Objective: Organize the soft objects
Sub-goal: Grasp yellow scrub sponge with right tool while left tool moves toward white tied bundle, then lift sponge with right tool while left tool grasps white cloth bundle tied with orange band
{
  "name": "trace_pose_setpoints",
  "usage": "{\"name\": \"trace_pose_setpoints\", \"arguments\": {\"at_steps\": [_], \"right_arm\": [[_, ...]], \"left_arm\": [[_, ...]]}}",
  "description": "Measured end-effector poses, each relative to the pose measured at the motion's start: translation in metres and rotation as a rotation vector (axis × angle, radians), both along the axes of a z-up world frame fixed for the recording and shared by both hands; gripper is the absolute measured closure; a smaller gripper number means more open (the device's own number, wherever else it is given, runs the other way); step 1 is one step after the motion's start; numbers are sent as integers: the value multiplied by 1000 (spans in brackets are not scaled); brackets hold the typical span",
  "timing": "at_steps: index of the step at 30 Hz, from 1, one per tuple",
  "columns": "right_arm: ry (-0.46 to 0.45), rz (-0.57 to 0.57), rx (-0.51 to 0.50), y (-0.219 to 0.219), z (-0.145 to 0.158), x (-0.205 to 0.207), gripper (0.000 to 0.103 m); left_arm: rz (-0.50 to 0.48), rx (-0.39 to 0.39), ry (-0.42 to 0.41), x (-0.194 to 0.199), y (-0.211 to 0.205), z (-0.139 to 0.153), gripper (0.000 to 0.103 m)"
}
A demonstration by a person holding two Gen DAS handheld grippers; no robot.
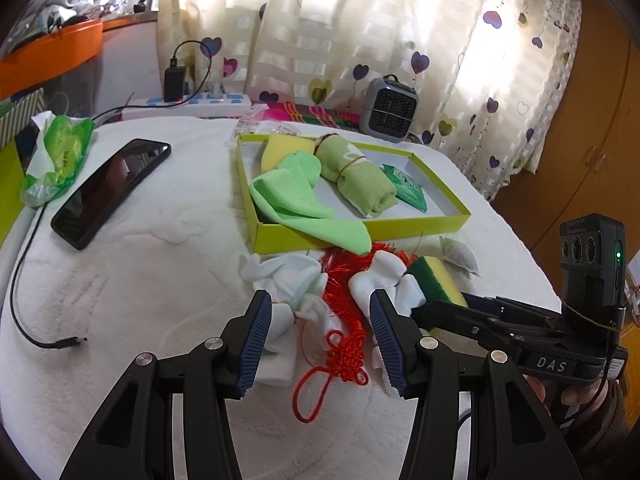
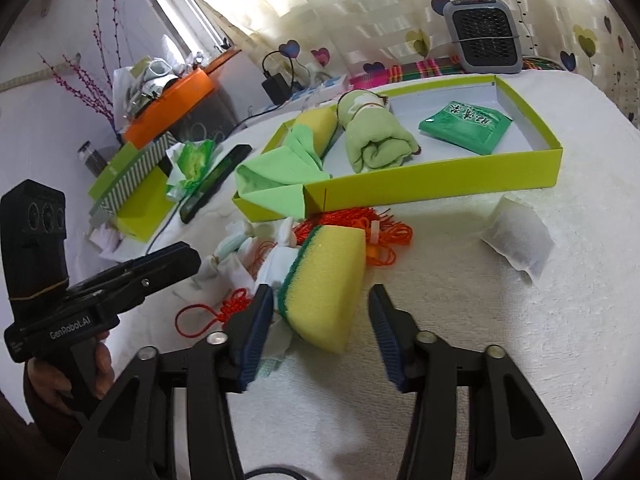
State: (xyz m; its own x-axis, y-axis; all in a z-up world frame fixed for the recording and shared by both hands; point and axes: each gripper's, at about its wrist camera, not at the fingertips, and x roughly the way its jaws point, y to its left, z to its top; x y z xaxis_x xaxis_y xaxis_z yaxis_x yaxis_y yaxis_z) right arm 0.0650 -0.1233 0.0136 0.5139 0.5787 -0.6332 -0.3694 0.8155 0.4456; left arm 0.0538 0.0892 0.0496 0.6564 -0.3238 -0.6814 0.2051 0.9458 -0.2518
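The left gripper [image 1: 320,336] hung with ribbed blue pads apart over crumpled white socks [image 1: 280,280] and a knotted red cord tassel [image 1: 344,332] on the fluffy white cover [image 1: 140,300]. The right gripper [image 2: 320,328] stood apart around a yellow-and-green foam sponge [image 2: 328,284], its left pad touching the sponge and the right one clear, near the shallow lime cardboard box [image 2: 440,180] holding a rolled green towel [image 2: 376,140].

- Red tassel [image 1: 346,280]: upper strands hidden under white socks [image 1: 384,284] and the box [image 1: 360,230]
- Yellow sponge in box [image 1: 280,150]: mostly covered by green cloth [image 1: 296,196]
- Green packet [image 2: 466,126]: print too blurred to read
- Black cable [image 2: 266,473]: cut off by the lower edge of the right wrist view
- Hand [image 1: 576,396]: largely hidden behind its handle
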Motion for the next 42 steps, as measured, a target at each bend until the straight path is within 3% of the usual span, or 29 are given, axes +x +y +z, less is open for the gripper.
{"name": "trace_pose_setpoints", "arguments": {"at_steps": [3,6,22,31,42], "right_arm": [[2,-7,9,-2,-1,-1,69],[7,-22,29,-6,-1,-1,71],[-35,-129,23,-43,8,-16,71],[-78,-235,2,-81,12,-28,71],[-67,-244,29,-94,6,-26,71]], "left_arm": [[-1,2,1,-1,-2,1,53],[-4,6,2,-3,-5,2,53],[-85,68,50,-3,-54,-7,53],[-74,115,79,2,-74,-17,53],[-110,149,64,-3,-96,-22,53]]}}
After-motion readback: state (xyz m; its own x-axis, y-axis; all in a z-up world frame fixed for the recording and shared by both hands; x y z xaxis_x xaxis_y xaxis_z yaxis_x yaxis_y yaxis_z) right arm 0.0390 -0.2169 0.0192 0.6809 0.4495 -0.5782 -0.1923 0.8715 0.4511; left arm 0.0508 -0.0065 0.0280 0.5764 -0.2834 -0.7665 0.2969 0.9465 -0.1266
